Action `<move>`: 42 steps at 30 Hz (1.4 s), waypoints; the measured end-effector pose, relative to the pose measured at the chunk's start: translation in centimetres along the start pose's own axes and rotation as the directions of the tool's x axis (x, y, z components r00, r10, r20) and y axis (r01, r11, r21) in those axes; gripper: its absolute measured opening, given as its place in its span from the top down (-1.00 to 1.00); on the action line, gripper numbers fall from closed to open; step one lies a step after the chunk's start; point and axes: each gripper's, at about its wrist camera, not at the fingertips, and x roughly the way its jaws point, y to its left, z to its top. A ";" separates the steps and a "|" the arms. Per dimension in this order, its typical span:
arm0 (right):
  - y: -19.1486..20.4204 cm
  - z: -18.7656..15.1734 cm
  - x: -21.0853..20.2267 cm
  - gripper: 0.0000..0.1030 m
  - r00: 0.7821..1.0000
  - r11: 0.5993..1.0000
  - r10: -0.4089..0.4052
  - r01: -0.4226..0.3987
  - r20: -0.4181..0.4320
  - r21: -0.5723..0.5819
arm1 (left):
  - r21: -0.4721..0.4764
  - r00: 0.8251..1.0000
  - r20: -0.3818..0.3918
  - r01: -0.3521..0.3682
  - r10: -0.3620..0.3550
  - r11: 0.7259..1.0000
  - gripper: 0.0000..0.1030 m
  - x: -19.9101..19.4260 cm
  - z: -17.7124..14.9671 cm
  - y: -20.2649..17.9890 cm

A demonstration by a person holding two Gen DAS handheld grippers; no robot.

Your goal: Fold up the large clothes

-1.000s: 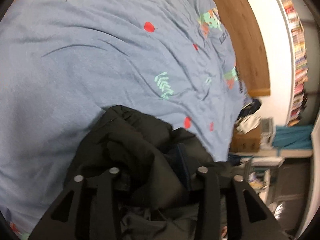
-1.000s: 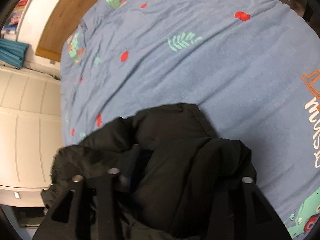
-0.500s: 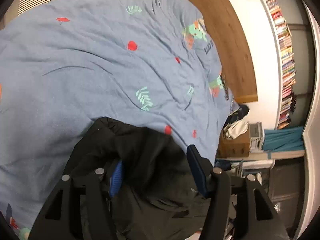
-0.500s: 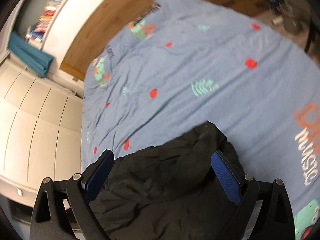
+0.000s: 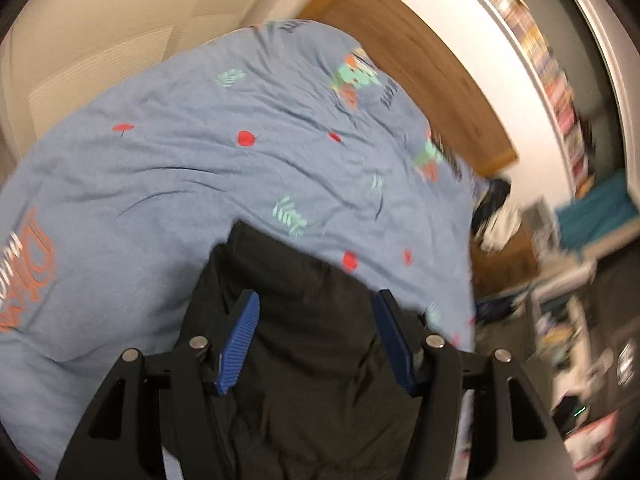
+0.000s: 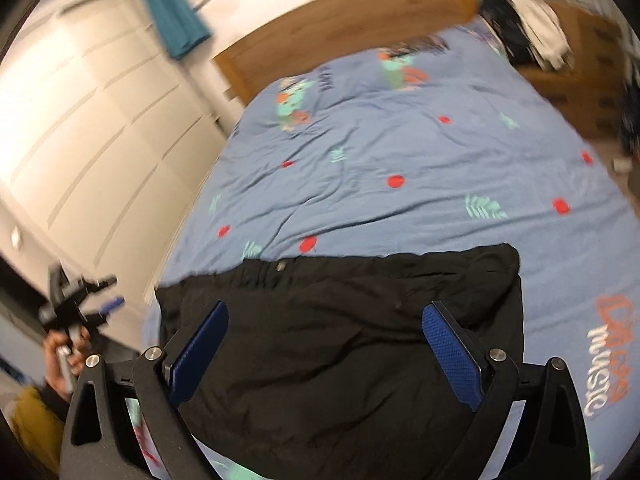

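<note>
A black jacket lies bundled on the blue patterned duvet, near the bed's near edge. My left gripper hovers above it, open, its blue pads clear of the cloth. In the right wrist view the jacket spreads wide as a flat dark slab on the duvet. My right gripper hangs over it with its jaws wide open and nothing pinched. At that view's far left a hand holds the left gripper beyond the bed's side.
A wooden headboard closes the far end of the bed. White wardrobe doors run along one side. A pile of dark and white clothes sits on a wooden chest by the other side, with floor clutter beyond.
Both grippers opened and let go of the black jacket, then rose and drew back from it while rolling. The jacket now rests on the duvet on its own.
</note>
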 end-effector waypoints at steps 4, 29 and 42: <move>2.8 -3.4 0.7 -0.87 1.000 0.996 -0.003 0.001 -0.012 -0.091 | 0.136 0.999 -0.029 -0.025 0.029 0.990 -0.13 1.3 -6.0 -2.6; 2.9 -6.5 15.9 -0.87 0.989 0.977 -0.123 0.105 -0.085 -0.187 | 0.507 0.965 -0.002 -0.224 0.261 0.832 -0.44 18.5 -15.1 -8.5; -1.8 -3.9 24.2 -0.98 0.953 0.967 -0.242 0.223 -0.181 -0.120 | 0.472 0.924 -0.106 -0.278 0.366 0.837 -0.69 27.7 -9.9 -7.7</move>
